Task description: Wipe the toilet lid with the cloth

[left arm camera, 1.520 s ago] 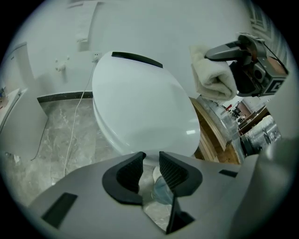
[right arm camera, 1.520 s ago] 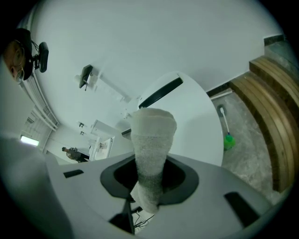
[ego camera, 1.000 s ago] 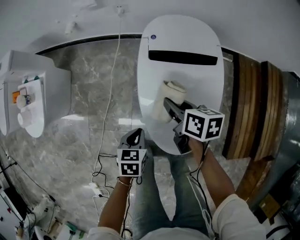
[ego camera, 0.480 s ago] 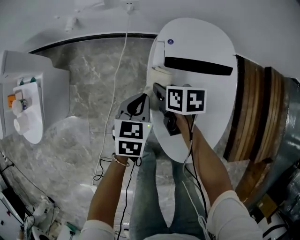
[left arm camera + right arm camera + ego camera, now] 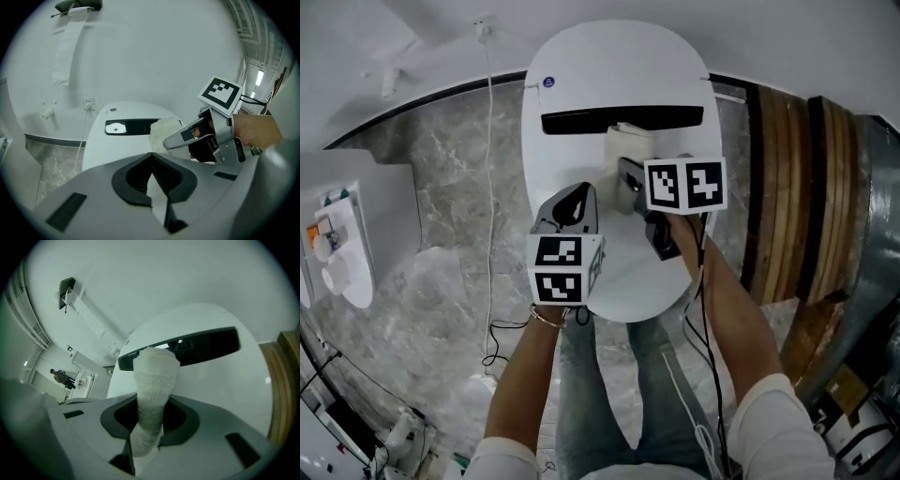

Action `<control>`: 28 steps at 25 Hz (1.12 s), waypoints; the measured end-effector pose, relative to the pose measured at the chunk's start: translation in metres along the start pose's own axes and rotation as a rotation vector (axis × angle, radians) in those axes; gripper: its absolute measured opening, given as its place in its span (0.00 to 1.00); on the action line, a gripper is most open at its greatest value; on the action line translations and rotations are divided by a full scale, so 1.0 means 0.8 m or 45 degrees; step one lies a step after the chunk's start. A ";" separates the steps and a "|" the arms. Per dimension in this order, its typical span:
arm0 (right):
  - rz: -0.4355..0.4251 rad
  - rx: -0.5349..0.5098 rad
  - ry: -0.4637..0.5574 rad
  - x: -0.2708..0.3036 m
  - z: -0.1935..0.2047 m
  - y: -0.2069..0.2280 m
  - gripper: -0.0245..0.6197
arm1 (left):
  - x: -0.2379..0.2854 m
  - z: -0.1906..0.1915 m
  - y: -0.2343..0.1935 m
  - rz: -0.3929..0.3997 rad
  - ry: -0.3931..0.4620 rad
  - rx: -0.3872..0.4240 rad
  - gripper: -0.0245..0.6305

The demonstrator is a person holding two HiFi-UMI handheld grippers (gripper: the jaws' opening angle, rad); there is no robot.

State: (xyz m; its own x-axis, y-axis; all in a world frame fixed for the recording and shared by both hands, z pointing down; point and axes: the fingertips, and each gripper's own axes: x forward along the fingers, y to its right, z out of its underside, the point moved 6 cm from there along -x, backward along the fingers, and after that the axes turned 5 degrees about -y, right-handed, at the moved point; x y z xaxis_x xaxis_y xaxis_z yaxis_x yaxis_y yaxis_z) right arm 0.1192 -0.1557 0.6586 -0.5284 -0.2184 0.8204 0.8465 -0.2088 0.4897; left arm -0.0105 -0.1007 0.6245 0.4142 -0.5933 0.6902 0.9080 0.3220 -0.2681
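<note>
Wiping is under way: the rolled cloth [image 5: 152, 394] is pinched in the right gripper [image 5: 626, 173], its tip on the toilet lid [image 5: 581, 89] just short of the dark slot [image 5: 619, 119] ahead. Next, I judge, comes a sweep back across the lid's bare near half. The left gripper [image 5: 579, 192], closed on nothing, hovers just beside the right one. Grey marble floor [image 5: 450, 206] lies beyond it, wooden slats [image 5: 787, 187] beyond the right.
</note>
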 end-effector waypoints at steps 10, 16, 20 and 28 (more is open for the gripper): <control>0.203 0.097 0.051 -0.115 0.013 0.187 0.19 | 0.082 -0.007 0.161 0.118 -0.014 0.011 0.06; 0.266 0.111 0.097 -0.125 0.020 0.182 0.19 | 0.062 0.004 0.144 0.099 -0.007 -0.007 0.06; 0.174 0.037 0.091 -0.102 0.026 0.102 0.19 | 0.024 0.016 0.076 0.014 0.030 -0.106 0.06; -0.084 -0.028 -0.053 0.017 0.085 -0.112 0.19 | -0.082 0.075 -0.093 -0.134 -0.001 -0.216 0.06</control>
State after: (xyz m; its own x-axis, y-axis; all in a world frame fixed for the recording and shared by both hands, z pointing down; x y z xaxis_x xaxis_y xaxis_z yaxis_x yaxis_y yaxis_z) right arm 0.0405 -0.0755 0.6460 -0.5794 -0.1635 0.7984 0.8081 -0.2422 0.5369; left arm -0.1086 -0.0413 0.6393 0.3166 -0.6168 0.7206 0.9439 0.1292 -0.3040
